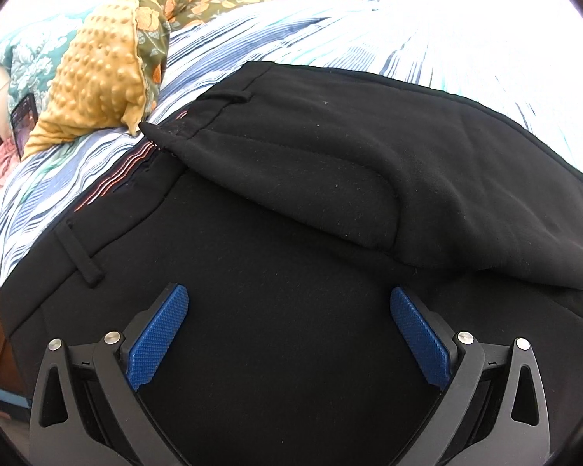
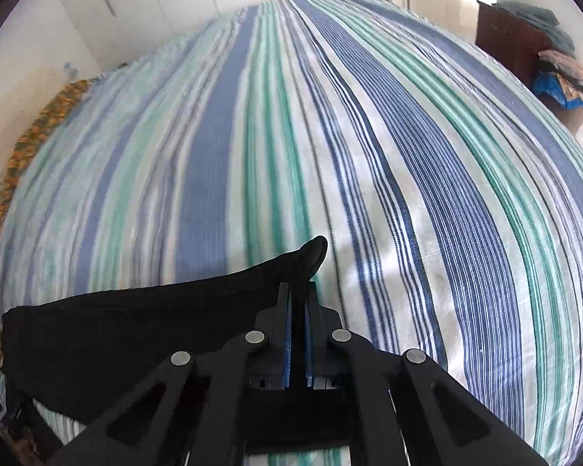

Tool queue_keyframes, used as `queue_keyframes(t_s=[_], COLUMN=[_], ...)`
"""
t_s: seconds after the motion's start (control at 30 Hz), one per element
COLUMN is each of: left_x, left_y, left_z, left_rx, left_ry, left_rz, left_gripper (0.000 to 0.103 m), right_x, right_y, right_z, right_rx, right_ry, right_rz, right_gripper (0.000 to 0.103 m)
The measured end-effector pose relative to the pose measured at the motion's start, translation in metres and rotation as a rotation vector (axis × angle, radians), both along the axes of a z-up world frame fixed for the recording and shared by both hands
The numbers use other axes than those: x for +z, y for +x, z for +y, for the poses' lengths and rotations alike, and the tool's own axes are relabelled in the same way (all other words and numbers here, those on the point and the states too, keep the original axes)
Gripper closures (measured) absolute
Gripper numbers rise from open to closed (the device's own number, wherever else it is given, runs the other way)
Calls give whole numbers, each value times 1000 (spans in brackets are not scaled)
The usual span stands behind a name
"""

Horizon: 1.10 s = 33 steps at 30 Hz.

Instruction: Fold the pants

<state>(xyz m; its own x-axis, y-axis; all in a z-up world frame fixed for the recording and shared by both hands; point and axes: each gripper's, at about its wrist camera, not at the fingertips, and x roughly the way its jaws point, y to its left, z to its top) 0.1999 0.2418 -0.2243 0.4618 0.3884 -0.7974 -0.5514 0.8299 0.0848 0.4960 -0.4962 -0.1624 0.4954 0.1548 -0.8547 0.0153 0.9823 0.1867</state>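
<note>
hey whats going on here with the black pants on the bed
A person with a handheld gripper in each hand is folding black pants on a bed with a striped sheet. The right gripper is shut on a corner of the black fabric and holds it above the sheet. The left gripper is open over the waist end, gripping nothing. One part of the pants is already folded over the other. A yellow dotted blanket lies beside the waistband.

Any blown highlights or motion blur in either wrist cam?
Left wrist: the striped bedsheet clips to white at top right; the black pants stay sharp. Right wrist: sheet stripes smear on the left, sharper on the right; window corner is overexposed.
</note>
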Motion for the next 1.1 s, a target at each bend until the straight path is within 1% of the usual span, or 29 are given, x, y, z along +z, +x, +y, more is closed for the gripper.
queue_keyframes(t_s=[0.07,0.13,0.23,0.3,0.37,0.4,0.47,0.5,0.53,0.57,0.6,0.63,0.67,0.7,0.73,0.8,0.87,0.9,1.0,1.07,1.1], left_x=[0,1,2,3,5,7,13,16,20,24,30,33,36,39,40,42,40,39,39,37,35], left_y=[0,1,2,4,5,6,4,1,-4,-12,-22,-30,-38,-47,-54,-69,-79,-84,-89,-91,-91], left_z=[0,0,-1,0,2,3,3,2,-1,-6,-14,-21,-30,-41,-52,-80,-102,-116,-148,-163,-169], left_rx=[0,0,0,1,0,1,9,10,6,0,-15,-30,-45,-61,-77,-117,-149,-167,-243,-306,-325], left_ry=[2,6,15,8,-9,-25,-52,-66,-82,-100,-127,-145,-160,-175,-193,-248,-290,-288,-235,-195,-169], left_rz=[3,8,25,41,59,76,110,119,114,99,73,57,41,25,11,-14,-30,-39,-47,-39,-29], left_gripper=[0,0,0,0,0,0,1,1,1,1,1,1,1,1,1,1,1,1,1,1,1], right_x=[36,70,103,104,95,83,57,47,40,35,35,39,43,47,51,55,54,52,43,34,29], right_y=[-42,-94,-186,-252,-294,-312,-330,-340,-343,-345,-354,-360,-370,-374,-378,-383,-386,-384,-384,-382,-381], right_z=[10,16,7,-6,-20,-27,-39,-48,-50,-52,-58,-59,-60,-55,-48,-27,1,16,61,88,99], right_rx=[78,136,174,166,132,106,32,-3,-27,-37,-52,-70,-79,-83,-80,-53,-7,16,94,143,164], right_ry=[1,7,26,29,12,3,-27,-65,-126,-167,-178,-175,-167,-166,-169,-150,-97,-67,28,104,125], right_rz=[-79,-153,-222,-232,-201,-171,-71,-37,-5,17,15,-7,-38,-62,-78,-104,-118,-126,-135,-142,-147], right_gripper=[97,98,98,98,98,98,96,88,77,70,55,43,39,33,29,27,27,26,26,26,26])
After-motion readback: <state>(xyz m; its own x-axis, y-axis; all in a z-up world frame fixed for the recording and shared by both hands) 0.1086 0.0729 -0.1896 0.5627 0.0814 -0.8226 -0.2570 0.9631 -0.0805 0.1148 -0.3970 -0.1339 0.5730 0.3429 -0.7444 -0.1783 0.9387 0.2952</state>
